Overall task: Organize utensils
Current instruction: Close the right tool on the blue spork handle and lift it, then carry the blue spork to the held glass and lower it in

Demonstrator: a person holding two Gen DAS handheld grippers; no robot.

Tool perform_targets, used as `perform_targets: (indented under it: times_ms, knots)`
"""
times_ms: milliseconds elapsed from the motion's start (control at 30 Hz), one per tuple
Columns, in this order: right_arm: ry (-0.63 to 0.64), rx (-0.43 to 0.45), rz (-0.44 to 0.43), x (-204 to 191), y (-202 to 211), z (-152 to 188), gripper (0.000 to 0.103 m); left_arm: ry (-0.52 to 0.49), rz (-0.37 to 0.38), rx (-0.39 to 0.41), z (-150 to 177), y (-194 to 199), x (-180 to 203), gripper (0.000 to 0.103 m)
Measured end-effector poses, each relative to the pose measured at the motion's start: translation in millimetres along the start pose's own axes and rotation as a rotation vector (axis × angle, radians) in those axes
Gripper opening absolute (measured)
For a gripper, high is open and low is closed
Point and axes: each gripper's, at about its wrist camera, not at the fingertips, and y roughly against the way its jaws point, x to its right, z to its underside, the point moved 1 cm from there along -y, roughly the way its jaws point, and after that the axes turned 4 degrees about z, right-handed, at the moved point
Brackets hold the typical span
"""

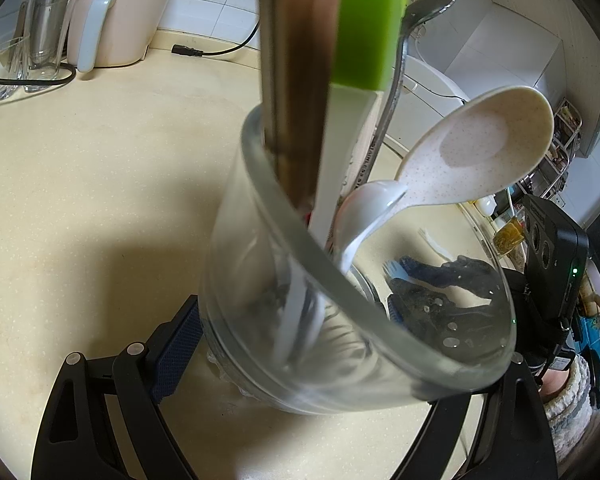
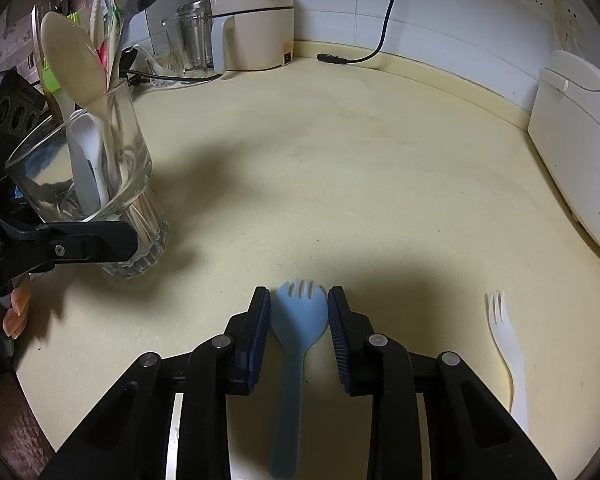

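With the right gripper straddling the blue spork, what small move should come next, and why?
Probably close the right gripper the rest of the way onto the blue spork. Its head lies flat on the counter between the pads, with slim gaps on both sides, so nothing is gripped yet. The left gripper already holds the glass tilted, ready.

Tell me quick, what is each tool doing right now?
Left tool: closed on the glass tumbler holding utensils.
Right tool: open, pads either side of the blue spork, not yet gripping it.

Pale blue spork (image 2: pixel 298 320), white fork (image 2: pixel 504 344), clear glass (image 2: pixel 112 176), cream counter (image 2: pixel 339 160)
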Motion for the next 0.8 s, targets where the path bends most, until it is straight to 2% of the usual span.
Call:
perform_targets:
  times_ms: [200, 333, 533, 800]
  knots:
    - [-0.007, 0.001, -0.004, 4, 0, 2, 0.030, 0.002, 0.003, 0.000, 0, 0, 0, 0.091]
    - [-0.062, 0.022, -0.041, 14, 5, 2, 0.030, 0.002, 0.003, 0.000, 1, 0, 0, 0.091]
    - [-0.137, 0.125, -0.095, 27, 22, -2, 0.030, 0.002, 0.003, 0.000, 1, 0, 0, 0.091]
    - [-0.141, 0.261, -0.111, 28, 51, -10, 0.030, 0.003, 0.003, 0.000, 0, 0, 0, 0.091]
